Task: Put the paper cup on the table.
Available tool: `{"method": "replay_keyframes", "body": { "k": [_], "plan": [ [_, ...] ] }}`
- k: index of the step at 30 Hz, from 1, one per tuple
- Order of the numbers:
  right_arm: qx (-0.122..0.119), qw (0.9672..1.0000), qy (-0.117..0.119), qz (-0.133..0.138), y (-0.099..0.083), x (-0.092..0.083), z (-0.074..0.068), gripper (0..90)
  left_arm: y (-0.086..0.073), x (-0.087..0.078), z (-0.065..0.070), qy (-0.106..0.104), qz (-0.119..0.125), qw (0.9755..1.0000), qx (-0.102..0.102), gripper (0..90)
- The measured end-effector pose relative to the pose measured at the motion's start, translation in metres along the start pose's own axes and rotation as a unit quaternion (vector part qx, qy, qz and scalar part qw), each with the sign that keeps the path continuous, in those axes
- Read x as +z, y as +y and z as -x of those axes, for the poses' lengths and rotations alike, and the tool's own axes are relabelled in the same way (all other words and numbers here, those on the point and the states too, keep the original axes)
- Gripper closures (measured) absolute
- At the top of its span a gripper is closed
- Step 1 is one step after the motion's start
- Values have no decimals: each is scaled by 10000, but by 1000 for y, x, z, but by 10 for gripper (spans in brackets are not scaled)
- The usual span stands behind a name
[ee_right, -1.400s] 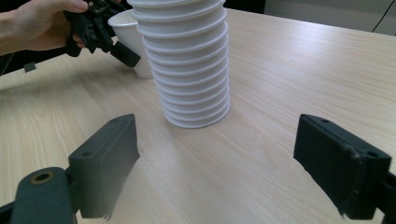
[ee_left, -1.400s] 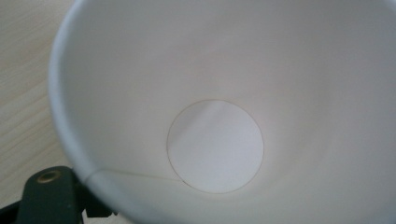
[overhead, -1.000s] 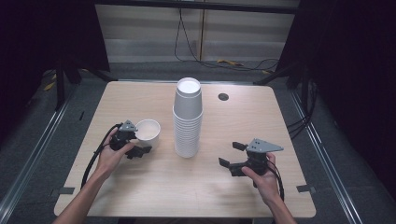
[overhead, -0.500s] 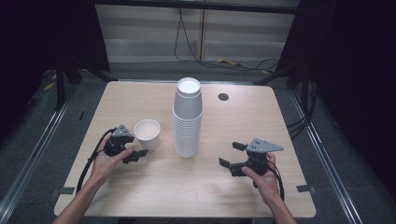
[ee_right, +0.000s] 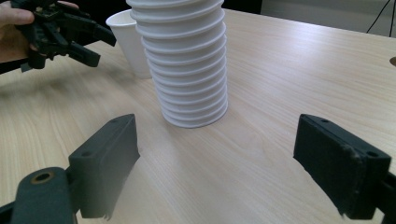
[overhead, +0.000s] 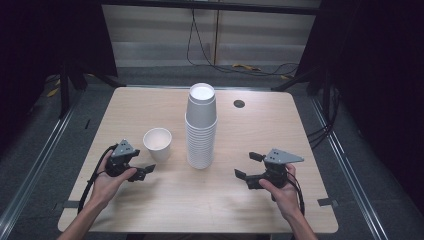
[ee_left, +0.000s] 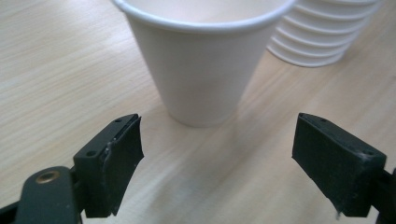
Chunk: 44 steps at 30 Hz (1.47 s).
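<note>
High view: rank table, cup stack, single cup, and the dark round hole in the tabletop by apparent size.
1. table
2. cup stack
3. single cup
4. hole, smallest, though it lies farther from the camera, so it looks somewhat reduced.

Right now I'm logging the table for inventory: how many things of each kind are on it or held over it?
Cup stack: 1
Single paper cup: 1
Grippers, left and right: 2
Total: 4

Left gripper (overhead: 142, 171) back from cup (overhead: 157, 144)
</note>
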State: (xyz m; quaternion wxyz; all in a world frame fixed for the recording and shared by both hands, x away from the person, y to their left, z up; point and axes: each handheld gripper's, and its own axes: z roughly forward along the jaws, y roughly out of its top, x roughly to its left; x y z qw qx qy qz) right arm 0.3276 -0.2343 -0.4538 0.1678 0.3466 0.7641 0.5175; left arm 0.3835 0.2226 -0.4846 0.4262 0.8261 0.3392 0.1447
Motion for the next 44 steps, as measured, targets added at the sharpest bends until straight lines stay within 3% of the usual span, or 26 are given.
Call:
{"method": "replay_keyframes", "body": {
  "k": [4, 5, 9, 11, 14, 17, 20, 27, 30, 34, 36, 38, 40, 44],
  "plan": [
    [7, 10000, 0, -4, 0, 0, -1, 136, 1, -7, 10, 85, 254, 9996, -36, 164],
    [9, 10000, 12, 0, 0, 0, -1, 136, 1, -9, 12, 0, 332, 9994, -112, 162],
    [-8, 10000, 26, 5, 0, 0, -2, 136, 0, -13, 22, -76, 406, 9991, -57, 160],
    [-3, 10000, 24, -6, -1, 0, -3, 136, -2, -15, 26, -165, 445, 9988, -132, 164],
    [-2, 10000, 15, -16, -1, 1, -4, 136, -6, -14, 30, -252, 451, 9975, -490, 194],
    [1, 10000, 37, 3, -2, 2, -5, 136, -7, -13, 38, -165, 373, 9987, -288, 206],
    [34, 10000, 25, -20, -6, 2, -6, 136, -6, -12, 46, -314, 415, 9979, -383, 206],
    [66, 10000, 45, 19, -8, 0, -11, 136, -4, -5, 58, -581, 505, 9963, -385, 183],
    [80, 9999, 75, 15, -10, -1, -15, 135, -5, -2, 61, -725, 547, 9946, -497, 170],
    [71, 9999, 109, -12, -12, -3, -21, 136, -4, 0, 66, -823, 443, 9945, -465, 163],
    [80, 9999, 117, -36, -15, -3, -24, 136, -4, -2, 70, -754, 454, 9957, -292, 163],
    [56, 9998, 139, -126, -18, 0, -27, 136, -6, -2, 70, -764, 507, 9954, -267, 163],
    [66, 9996, 161, -200, -20, 2, -29, 136, -9, -1, 68, -642, 508, 9965, -178, 163],
    [39, 9994, 235, -250, -21, 8, -30, 135, -13, 0, 64, -481, 532, 9970, -296, 163]
  ]
}}
